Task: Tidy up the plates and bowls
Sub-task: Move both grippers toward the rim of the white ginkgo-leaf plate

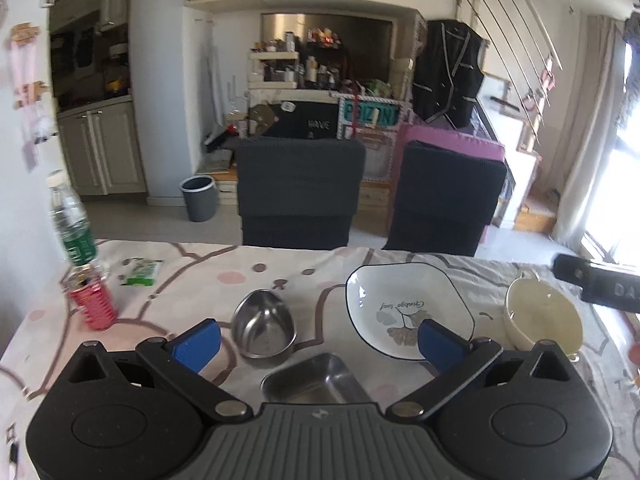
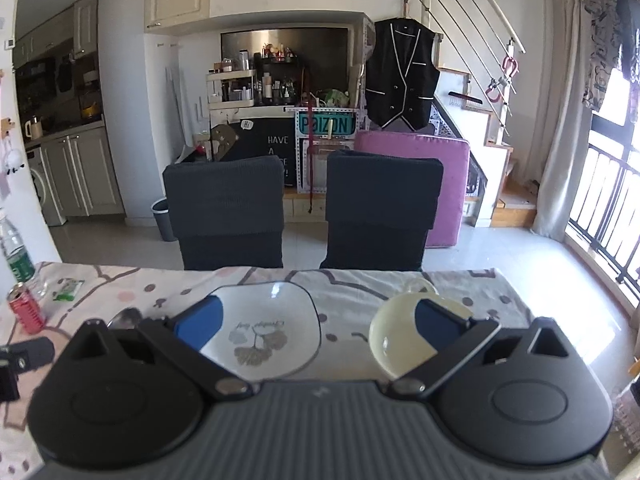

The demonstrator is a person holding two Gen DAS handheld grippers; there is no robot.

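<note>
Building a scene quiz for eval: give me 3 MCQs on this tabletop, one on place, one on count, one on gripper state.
1. What sits at the table's left edge beside the water bottle?
A. red can
B. cream bowl
C. white plate

2. How many bare metal dishes lie on the table?
A. one
B. two
C. four

3. How do the left gripper's jaws stand?
A. clamped on the plate
B. shut on nothing
C. open, holding nothing

Answers:
1 A, the red can stands just below the bottle.
2 B, an oval metal bowl and a rectangular metal tray.
3 C, the left gripper has its blue pads wide apart.
</note>
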